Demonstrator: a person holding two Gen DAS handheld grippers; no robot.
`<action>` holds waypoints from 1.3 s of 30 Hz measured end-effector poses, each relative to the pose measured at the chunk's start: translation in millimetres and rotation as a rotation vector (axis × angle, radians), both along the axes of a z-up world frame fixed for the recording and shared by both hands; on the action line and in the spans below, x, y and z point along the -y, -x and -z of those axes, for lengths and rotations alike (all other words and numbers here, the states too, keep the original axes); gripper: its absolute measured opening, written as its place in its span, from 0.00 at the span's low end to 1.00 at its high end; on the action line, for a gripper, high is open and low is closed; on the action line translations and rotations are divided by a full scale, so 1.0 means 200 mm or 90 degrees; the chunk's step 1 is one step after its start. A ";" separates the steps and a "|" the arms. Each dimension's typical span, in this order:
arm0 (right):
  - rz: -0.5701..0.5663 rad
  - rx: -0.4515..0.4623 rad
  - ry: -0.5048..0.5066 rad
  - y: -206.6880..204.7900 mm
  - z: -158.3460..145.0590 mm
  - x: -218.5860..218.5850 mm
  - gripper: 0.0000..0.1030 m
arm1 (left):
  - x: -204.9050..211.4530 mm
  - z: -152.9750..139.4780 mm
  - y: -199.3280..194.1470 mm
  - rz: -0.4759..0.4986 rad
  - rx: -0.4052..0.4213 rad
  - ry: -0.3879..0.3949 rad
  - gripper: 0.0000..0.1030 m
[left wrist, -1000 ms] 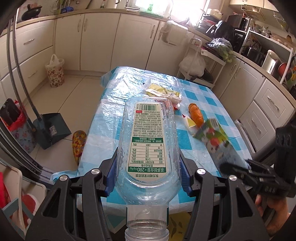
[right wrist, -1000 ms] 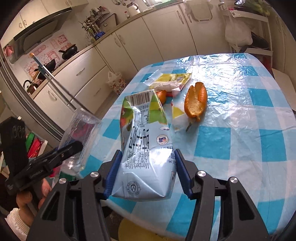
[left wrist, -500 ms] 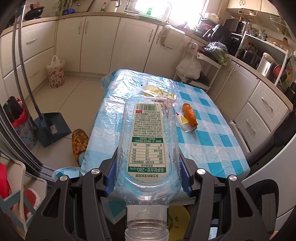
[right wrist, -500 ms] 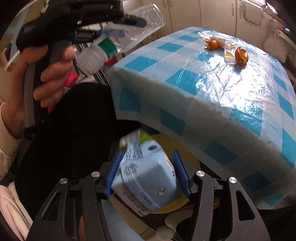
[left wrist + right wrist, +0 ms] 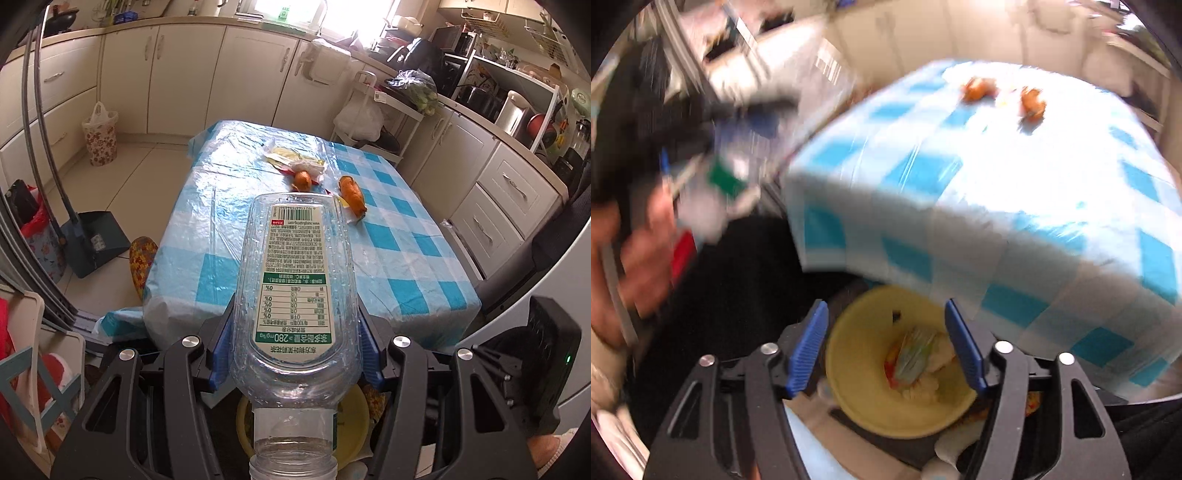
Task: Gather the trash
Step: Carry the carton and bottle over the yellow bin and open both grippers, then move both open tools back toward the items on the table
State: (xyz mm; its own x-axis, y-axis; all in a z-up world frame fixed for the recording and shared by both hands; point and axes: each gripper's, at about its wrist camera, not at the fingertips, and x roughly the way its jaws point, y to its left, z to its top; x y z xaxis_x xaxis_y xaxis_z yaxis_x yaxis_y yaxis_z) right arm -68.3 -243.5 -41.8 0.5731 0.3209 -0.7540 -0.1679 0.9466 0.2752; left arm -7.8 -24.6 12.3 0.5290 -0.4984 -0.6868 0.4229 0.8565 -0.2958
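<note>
My left gripper [image 5: 295, 343] is shut on a clear plastic bottle [image 5: 297, 280] with a green and white label, cap end toward the camera, held off the near end of the table. My right gripper [image 5: 886, 350] is open and empty, above a yellow bin [image 5: 871, 391] on the floor below the table edge. A crumpled carton [image 5: 912, 360] lies inside the bin. Orange peels [image 5: 352, 190] and wrappers [image 5: 295, 160] lie on the blue checked tablecloth [image 5: 388, 258]. The right wrist view is blurred; the left gripper with the bottle [image 5: 738, 155] shows at its upper left.
Kitchen cabinets [image 5: 184, 74] run behind and to the right of the table. A dustpan [image 5: 92, 243] and a slipper [image 5: 142, 262] lie on the floor at the left. A flowered bin with a bag [image 5: 99, 138] stands by the cabinets. The yellow bin [image 5: 354, 406] shows under the bottle.
My right gripper swung down from the table to the yellow bin and opened; the carton dropped into the bin. My left gripper pulled back from the table, still holding the bottle.
</note>
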 end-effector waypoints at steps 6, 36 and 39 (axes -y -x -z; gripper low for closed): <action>0.107 0.085 -0.043 0.07 -0.11 0.16 0.74 | 0.06 0.10 0.19 0.066 -0.061 -0.007 0.52; 0.133 0.131 -0.044 0.15 -0.19 0.21 0.78 | 0.27 0.14 0.42 0.068 0.022 -0.176 0.75; 0.131 0.132 -0.040 0.14 -0.19 0.21 0.79 | 0.26 0.11 0.43 0.063 0.036 -0.182 0.76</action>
